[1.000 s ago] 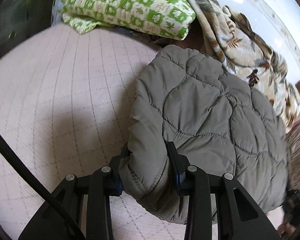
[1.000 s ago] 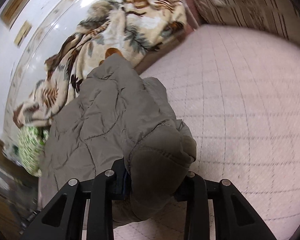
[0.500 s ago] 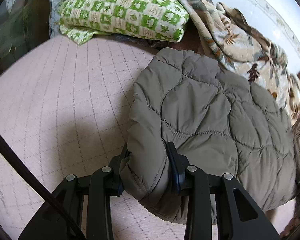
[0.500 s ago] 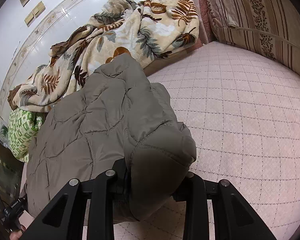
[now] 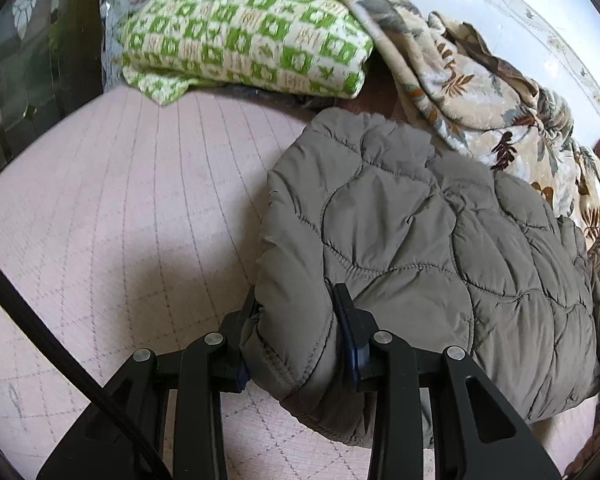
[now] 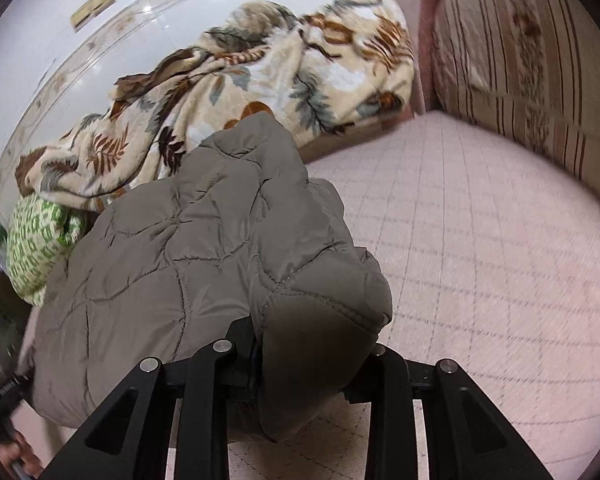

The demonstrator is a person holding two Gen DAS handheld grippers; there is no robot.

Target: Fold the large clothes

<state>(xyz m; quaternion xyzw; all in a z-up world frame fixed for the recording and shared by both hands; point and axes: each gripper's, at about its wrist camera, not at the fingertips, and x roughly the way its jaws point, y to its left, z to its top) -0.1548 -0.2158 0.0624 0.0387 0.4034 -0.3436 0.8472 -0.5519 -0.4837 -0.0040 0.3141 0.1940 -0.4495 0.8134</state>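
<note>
An olive-grey quilted jacket (image 5: 420,240) lies bunched on the pink quilted mattress (image 5: 120,220). My left gripper (image 5: 296,304) is shut on a thick fold at the jacket's near left corner; the padding bulges between the pads. In the right wrist view the same jacket (image 6: 180,260) hangs from my right gripper (image 6: 308,340), whose jaws are closing tighter on the near right corner. That corner droops over the fingers and hides the right pad. The jacket's far edge rests against the floral blanket.
A folded green-and-cream patterned blanket (image 5: 244,36) and a crumpled leaf-print blanket (image 5: 480,92) lie at the far edge by the white wall. A striped cushion (image 6: 532,60) stands at the right. Dark furniture (image 5: 28,60) borders the left; a black cable (image 5: 40,320) crosses the near left.
My right gripper has rolled and risen slightly with its corner of the jacket, bringing the striped cushion into view. The left gripper keeps its grip almost in place.
</note>
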